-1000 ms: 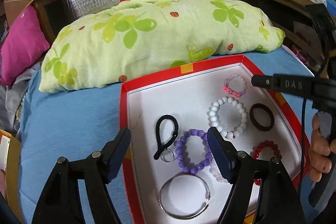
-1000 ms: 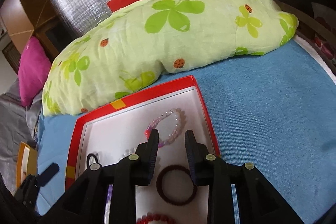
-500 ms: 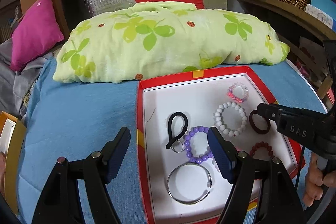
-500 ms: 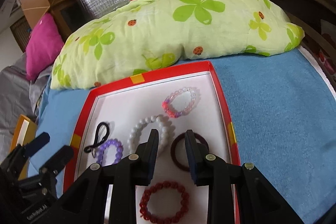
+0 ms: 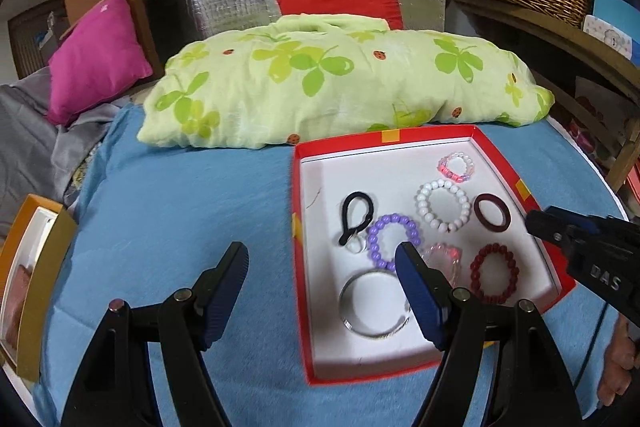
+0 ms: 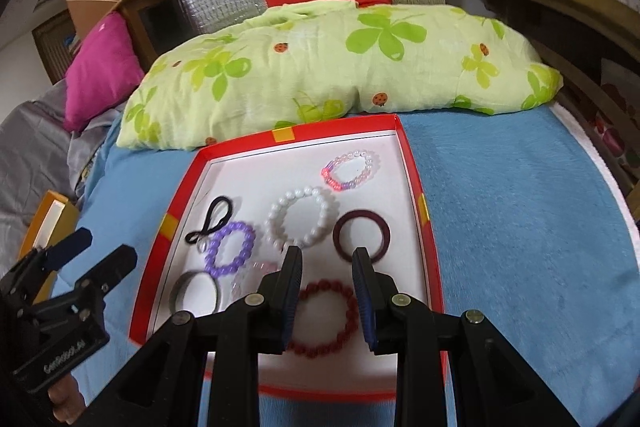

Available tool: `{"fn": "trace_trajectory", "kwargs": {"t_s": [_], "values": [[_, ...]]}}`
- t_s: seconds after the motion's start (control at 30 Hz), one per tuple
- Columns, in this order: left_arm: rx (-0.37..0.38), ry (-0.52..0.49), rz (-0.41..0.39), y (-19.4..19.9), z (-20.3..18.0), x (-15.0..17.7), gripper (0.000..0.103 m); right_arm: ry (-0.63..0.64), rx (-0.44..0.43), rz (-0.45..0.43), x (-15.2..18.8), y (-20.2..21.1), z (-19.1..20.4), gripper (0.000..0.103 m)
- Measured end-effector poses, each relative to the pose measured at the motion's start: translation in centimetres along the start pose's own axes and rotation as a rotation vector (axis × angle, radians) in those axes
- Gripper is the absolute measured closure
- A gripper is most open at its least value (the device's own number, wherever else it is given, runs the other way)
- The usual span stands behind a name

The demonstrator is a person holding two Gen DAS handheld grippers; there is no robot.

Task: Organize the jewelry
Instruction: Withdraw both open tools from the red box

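- Both grippers hang above the blue bedspread, pointing down at the red box lid that serves as a tray here, with every piece of jewelry laid flat inside it on the white floor.
- Left gripper: fingers spread wide, nothing between them, straddling the lid's left wall rather than any bracelet.
- Right gripper: fingers a narrow gap apart, pinching nothing (the dark red bead bracelet lies directly beneath, untouched).
- In the lid, spaced apart so each can be lifted singly: white pearl bracelet, purple bead bracelet, maroon bangle, pink-and-clear bead bracelet, black hair tie, silver cuff.
- An orange-edged box waits at the left, well apart; it may be the destination, though that's only a guess.
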State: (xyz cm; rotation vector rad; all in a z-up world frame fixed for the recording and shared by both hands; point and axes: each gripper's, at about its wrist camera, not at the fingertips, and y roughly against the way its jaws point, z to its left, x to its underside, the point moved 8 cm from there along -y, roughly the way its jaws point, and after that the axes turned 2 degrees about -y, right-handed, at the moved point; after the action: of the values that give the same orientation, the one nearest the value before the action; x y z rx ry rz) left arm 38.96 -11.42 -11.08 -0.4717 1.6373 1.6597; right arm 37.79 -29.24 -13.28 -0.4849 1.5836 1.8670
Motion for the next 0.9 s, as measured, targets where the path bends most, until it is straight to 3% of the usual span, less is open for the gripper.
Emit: {"fn": "trace_trajectory", "kwargs": {"t_s": [0.3,0.37,0.43,0.67,0.9], "values": [[-0.059,0.013,-0.028,3.1,1.8,3.5,0.026,0.049,0.026,-0.034,4.0,4.4,0.6,0.071],[-0.069,0.011,-0.024,3.5,2.1,4.4,0.026,0.061,0.036,-0.041,4.7,5.1,0.7,0.054],[-0.072,0.01,-0.022,4.1,2.4,5.4,0.026,0.073,0.05,-0.07,5.7,6.3,0.8,0.044],[-0.05,0.041,-0.044,6.4,3.0,7.9,0.026,0.101,0.082,-0.165,7.9,9.9,1.1,0.044],[-0.037,0.076,-0.051,7.5,3.3,9.1,0.026,0.093,0.106,-0.177,9.7,11.4,0.9,0.044]]}}
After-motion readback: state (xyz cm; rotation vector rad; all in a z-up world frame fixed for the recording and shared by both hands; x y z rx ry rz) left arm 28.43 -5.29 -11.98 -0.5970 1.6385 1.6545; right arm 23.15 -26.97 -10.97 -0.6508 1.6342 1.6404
